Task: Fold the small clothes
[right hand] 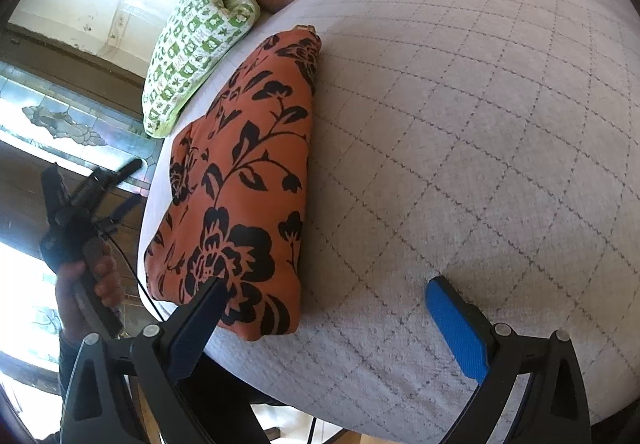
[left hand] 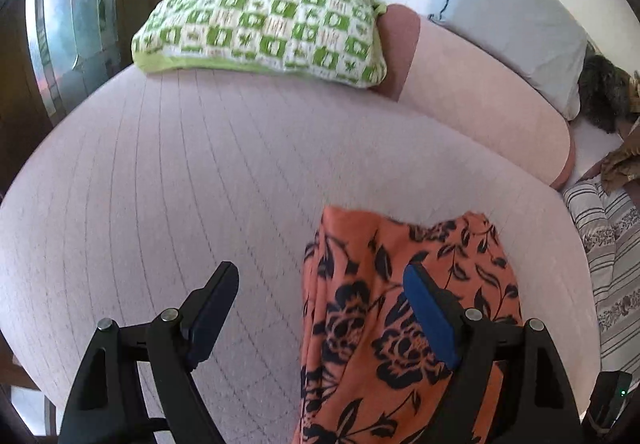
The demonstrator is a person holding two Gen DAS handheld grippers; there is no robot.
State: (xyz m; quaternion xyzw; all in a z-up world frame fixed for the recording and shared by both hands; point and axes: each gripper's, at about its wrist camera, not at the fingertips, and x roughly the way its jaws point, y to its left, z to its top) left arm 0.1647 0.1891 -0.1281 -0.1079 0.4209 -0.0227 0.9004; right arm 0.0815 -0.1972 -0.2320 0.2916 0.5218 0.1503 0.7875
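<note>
An orange garment with black flowers [left hand: 404, 308] lies folded on the pale quilted bed [left hand: 180, 184], at the lower right of the left wrist view. My left gripper [left hand: 320, 284] is open above the bed; its right finger is over the garment's edge and its left finger over bare bedding. In the right wrist view the same garment [right hand: 248, 172] is a narrow folded bundle near the bed's left edge. My right gripper [right hand: 328, 292] is open and empty, its left finger over the garment's near corner. The left gripper [right hand: 120, 180] shows there held in a hand beyond the bed edge.
A green-and-white patterned pillow [left hand: 264, 24] lies at the head of the bed. A pink bolster [left hand: 480, 100] and a blue pillow [left hand: 516, 16] lie at the right. Striped bedding [left hand: 608, 252] is at the far right. A window [right hand: 68, 116] is left of the bed.
</note>
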